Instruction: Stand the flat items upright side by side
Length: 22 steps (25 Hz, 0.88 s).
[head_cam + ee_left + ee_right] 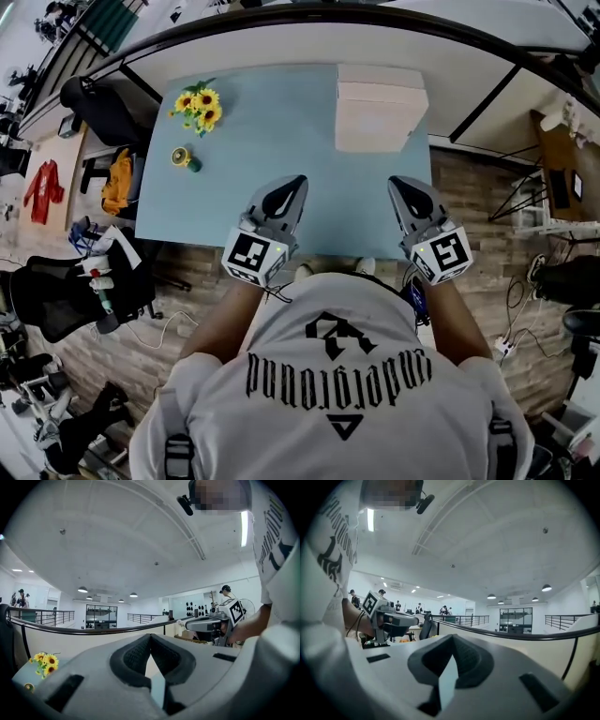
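A beige box-shaped block [380, 114] rests at the far right of the light blue table [253, 187]; I cannot tell whether it is a stack of flat items. My left gripper [298, 180] hovers over the table's near edge, jaws shut with nothing between them. My right gripper [394, 181] hangs level beside it, also shut and empty. In the left gripper view the left gripper [150, 637] has its pads closed together, and the right gripper [213, 623] shows off to the side. The right gripper view shows the right gripper [452, 637] closed, with the left gripper [389, 618] alongside.
A bunch of sunflowers [199, 105] and a small yellow-green object [185, 159] sit at the table's far left. A dark curved railing [309, 19] runs behind the table. Black chairs [98, 108] and floor clutter stand left; cables and furniture lie right.
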Motion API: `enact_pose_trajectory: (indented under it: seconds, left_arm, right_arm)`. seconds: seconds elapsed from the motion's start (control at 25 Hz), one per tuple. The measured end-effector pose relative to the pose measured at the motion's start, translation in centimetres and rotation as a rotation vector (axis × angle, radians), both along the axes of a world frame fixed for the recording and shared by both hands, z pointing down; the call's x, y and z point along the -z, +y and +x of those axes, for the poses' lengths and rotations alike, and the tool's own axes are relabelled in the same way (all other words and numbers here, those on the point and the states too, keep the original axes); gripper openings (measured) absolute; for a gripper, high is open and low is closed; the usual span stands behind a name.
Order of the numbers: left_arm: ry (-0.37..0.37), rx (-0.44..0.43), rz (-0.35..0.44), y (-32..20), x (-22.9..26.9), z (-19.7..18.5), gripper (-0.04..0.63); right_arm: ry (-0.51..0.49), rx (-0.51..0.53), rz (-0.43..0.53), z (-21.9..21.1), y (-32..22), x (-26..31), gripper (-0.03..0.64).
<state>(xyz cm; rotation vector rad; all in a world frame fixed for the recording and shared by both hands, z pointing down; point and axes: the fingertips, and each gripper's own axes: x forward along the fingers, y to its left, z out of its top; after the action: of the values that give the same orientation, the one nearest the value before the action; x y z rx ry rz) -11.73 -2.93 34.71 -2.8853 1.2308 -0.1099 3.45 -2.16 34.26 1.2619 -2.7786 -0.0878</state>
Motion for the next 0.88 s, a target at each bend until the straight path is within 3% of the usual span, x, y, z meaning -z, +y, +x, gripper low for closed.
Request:
enact_pose_trajectory:
  seconds: [0.4,0.88]
  left_arm:
    - [0.001,-0.112,0.004,4.1,0.2,-7.3,0.000]
    - [0.024,-0.124,0.019,7.4,0.9,-8.6,0.000]
  right_arm:
    - [0.003,-0.101,0.003,-6.5,5.4,-0.1,0.005]
    - [0.016,-0.112,0.011,-7.1,9.6,0.5,0.005]
